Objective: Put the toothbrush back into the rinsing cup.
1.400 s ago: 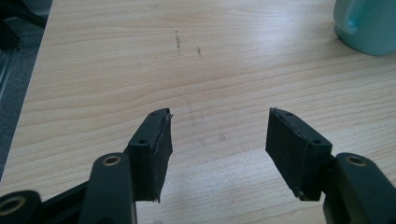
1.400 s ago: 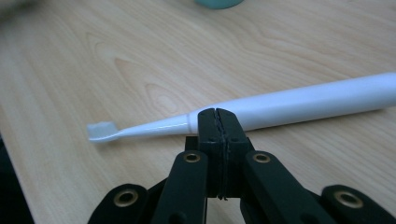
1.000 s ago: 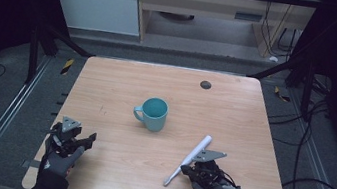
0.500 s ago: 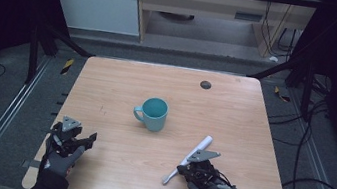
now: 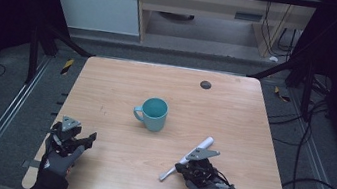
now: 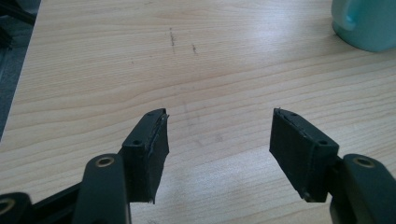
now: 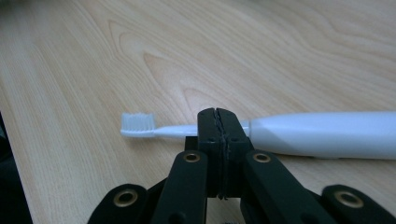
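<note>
Wooden table [image 5: 234, 114]: teal mug [image 5: 153, 113] at centre. Right gripper [image 7: 218, 122] clenched empty, just before white electric toothbrush [image 7: 299, 134]. Left gripper [image 6: 218, 140] spread, empty.

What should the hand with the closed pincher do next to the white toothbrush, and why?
Probably open the right gripper. Its jaws are pressed together with nothing between them, just in front of the neck of the toothbrush, which lies flat on the table. Shut jaws cannot grasp it, so they likely need to spread first.

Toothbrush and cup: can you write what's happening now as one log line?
right gripper: shut, jaws in front of toothbrush neck, grip unclear | left gripper: open, holds nothing | cup: upright mid-table
</note>
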